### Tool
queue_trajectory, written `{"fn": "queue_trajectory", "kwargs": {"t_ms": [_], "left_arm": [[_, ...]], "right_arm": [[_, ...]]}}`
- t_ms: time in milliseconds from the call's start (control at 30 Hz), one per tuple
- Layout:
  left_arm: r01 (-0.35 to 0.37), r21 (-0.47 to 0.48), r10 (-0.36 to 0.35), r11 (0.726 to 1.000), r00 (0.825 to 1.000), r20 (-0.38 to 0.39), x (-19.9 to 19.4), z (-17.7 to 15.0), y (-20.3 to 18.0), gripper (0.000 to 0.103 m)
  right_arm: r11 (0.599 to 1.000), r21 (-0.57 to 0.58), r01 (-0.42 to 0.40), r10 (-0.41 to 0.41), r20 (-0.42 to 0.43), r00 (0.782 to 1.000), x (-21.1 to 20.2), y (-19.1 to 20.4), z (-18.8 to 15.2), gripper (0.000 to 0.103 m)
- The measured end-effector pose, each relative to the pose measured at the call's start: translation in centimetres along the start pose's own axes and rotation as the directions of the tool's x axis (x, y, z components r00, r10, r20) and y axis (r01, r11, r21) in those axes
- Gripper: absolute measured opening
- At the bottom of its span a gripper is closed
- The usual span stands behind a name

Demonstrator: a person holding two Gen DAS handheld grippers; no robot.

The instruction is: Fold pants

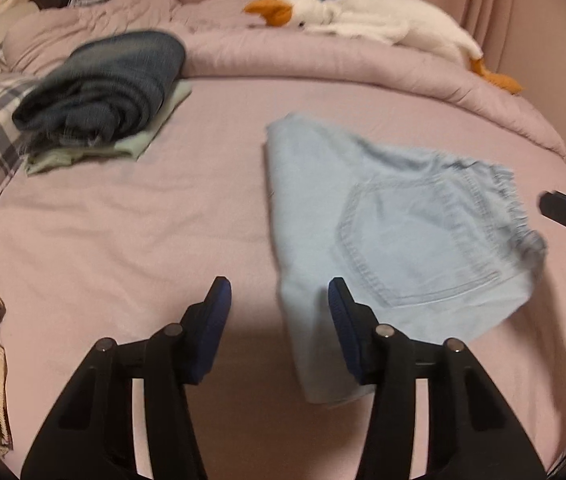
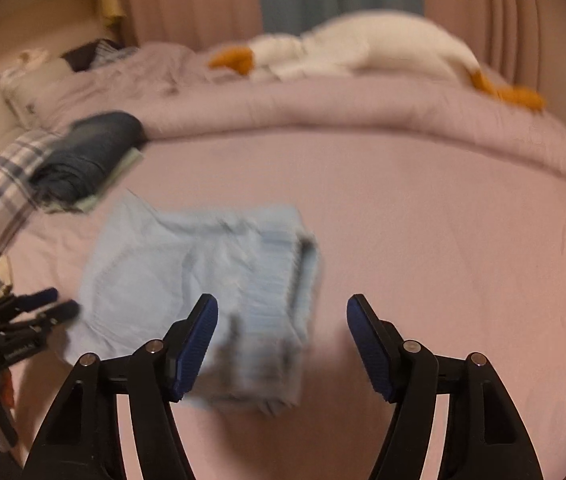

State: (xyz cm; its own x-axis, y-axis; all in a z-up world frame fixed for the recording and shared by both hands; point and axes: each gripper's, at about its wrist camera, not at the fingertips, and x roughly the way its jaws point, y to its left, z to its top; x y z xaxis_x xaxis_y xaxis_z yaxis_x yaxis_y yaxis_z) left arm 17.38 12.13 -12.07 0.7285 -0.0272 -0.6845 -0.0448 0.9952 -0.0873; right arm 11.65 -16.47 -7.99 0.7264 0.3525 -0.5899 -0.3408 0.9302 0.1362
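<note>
Nearest, the left gripper (image 1: pixel 279 292) and right gripper (image 2: pixel 282 312) both hang released, fingers spread and grasping nothing, just above the bed (image 1: pixel 123 240); between them the light denim shorts (image 1: pixel 395 232) lie folded in half, back pocket up, near the bed's middle, likely just set down; further, toward the left edge, a dark folded pair (image 1: pixel 107 88) tops a stack; beyond, a plush goose (image 1: pixel 363 16).

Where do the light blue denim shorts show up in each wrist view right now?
Left wrist view: light blue denim shorts lie right of centre, back pocket up, on the pink bedsheet.
Right wrist view: shorts sit left of centre, blurred.
Shared landmark: white plush goose at the far side.
</note>
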Motion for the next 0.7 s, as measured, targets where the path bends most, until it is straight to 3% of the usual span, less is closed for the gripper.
{"fn": "queue_trajectory", "kwargs": {"t_ms": [67, 133, 200, 333, 500, 600, 700], "left_arm": [[0.024, 0.016, -0.025, 1.0, 1.0, 0.017, -0.3, 0.2, -0.8, 0.049], [0.05, 0.042, -0.051, 0.998, 0.999, 0.011, 0.0, 0.0, -1.7, 0.037], [0.068, 0.079, -0.067, 0.995, 0.998, -0.014, 0.8, -0.5, -2.7, 0.032], [0.064, 0.113, -0.06, 0.992, 0.998, -0.036, 1.8, -1.2, -3.5, 0.03], [0.066, 0.115, -0.061, 0.991, 0.997, -0.048, 2.2, -1.1, -3.4, 0.031], [0.069, 0.105, -0.064, 0.992, 0.997, -0.053, 2.3, -1.1, -3.2, 0.031], [0.075, 0.094, -0.069, 0.993, 0.996, -0.059, 2.3, -1.0, -3.1, 0.031]], "right_arm": [[0.999, -0.011, -0.044, 0.044, 0.005, 0.999, 0.2, 0.6, 0.5, 0.066], [0.997, -0.035, -0.069, 0.068, -0.023, 0.997, 1.3, 1.3, 0.6, 0.054], [0.996, -0.056, -0.065, 0.062, -0.061, 0.996, 2.7, 1.6, 0.3, 0.047], [0.998, -0.052, -0.019, 0.011, -0.148, 0.989, 5.8, 1.2, -0.5, 0.047], [0.998, -0.069, -0.006, -0.005, -0.164, 0.986, 6.2, 0.6, -0.8, 0.047], [1.0, -0.023, -0.017, 0.012, -0.185, 0.983, 6.2, -0.2, -0.7, 0.05], [1.0, -0.015, -0.021, 0.018, -0.142, 0.99, 4.3, 0.3, -1.2, 0.05]]}}
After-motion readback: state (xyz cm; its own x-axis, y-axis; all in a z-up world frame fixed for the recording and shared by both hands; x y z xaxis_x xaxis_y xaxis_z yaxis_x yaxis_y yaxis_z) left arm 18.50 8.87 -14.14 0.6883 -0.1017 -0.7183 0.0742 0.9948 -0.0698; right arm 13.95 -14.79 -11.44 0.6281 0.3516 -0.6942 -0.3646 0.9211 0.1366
